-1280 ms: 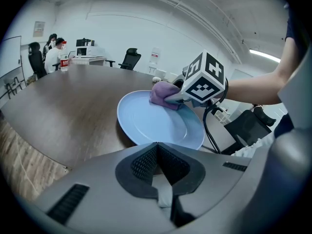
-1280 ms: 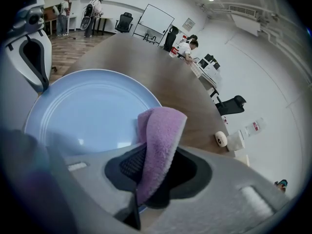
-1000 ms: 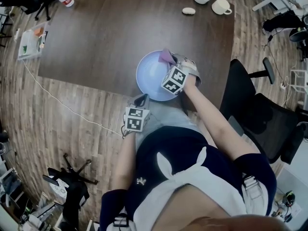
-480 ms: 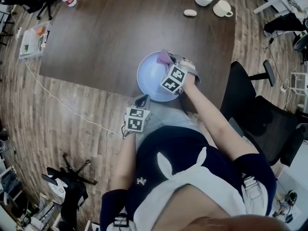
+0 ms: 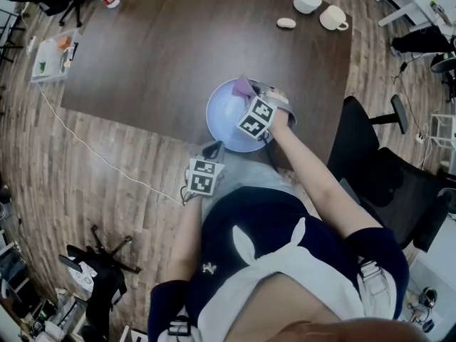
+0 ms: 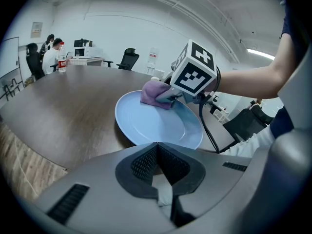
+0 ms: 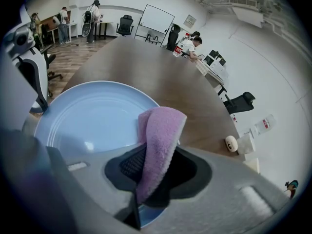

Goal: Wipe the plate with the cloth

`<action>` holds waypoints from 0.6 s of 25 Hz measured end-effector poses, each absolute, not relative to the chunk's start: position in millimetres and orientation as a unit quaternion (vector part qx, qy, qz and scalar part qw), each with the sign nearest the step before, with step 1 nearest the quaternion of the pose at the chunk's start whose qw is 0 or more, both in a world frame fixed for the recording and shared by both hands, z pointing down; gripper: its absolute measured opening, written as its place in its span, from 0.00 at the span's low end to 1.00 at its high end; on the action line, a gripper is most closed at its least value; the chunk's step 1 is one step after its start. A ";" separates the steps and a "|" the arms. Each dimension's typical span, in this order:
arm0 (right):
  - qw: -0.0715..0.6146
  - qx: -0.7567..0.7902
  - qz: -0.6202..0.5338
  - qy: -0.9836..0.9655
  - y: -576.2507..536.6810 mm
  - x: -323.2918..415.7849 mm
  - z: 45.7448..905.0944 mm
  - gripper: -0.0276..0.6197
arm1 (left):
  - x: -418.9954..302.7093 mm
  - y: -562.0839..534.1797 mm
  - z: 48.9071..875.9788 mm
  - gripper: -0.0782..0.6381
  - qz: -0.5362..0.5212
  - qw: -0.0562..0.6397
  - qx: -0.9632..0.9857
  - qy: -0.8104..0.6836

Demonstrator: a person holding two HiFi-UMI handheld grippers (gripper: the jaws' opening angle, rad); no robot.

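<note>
- The purple cloth (image 7: pixel 158 135) is gripped by the right claw (image 7: pixel 152 172) — the jaws are closed on the fabric, which is folded over above them.
- The pale blue plate (image 7: pixel 92 118) is seen directly beneath and ahead of that claw, resting on the dark counter (image 7: pixel 161 67); the cloth is held over the plate's near side.
- The left claw (image 6: pixel 158 155) is held with jaws together and nothing between them — the plate lies just ahead of it.
</note>
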State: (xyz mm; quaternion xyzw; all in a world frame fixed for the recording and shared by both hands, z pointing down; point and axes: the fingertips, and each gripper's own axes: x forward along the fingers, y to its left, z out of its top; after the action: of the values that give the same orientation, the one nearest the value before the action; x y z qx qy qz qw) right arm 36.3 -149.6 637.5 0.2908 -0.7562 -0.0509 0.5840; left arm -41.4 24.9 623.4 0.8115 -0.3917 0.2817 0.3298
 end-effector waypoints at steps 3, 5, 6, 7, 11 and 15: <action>0.585 0.289 -0.050 -0.756 -150.1 35.3 638.9 0.23 | -40.8 24.3 623.6 0.12 0.282 0.330 0.812 -0.390; 0.585 0.285 -0.048 -0.758 -149.3 33.0 640.0 0.23 | -40.6 24.1 623.6 0.12 0.281 0.331 0.813 -0.389; 0.584 0.284 -0.048 -0.759 -149.4 31.3 639.3 0.23 | -40.5 24.0 623.5 0.12 0.280 0.332 0.813 -0.388; 0.583 0.283 -0.049 -0.760 -150.1 29.6 637.8 0.23 | -40.3 23.9 623.4 0.12 0.280 0.332 0.814 -0.387; 0.582 0.283 -0.053 -0.760 -151.8 24.4 635.4 0.23 | -38.3 25.3 623.2 0.12 0.284 0.329 0.816 -0.382; 0.583 0.275 -0.055 -0.763 -150.5 16.8 636.3 0.23 | -36.7 26.1 622.5 0.12 0.286 0.329 0.818 -0.376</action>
State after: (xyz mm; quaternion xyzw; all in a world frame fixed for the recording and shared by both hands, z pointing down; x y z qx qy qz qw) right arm 16.8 -150.5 636.3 0.2749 -0.7629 -0.0554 0.5826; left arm -36.7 26.1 622.5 0.8178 -0.3757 0.2856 0.3292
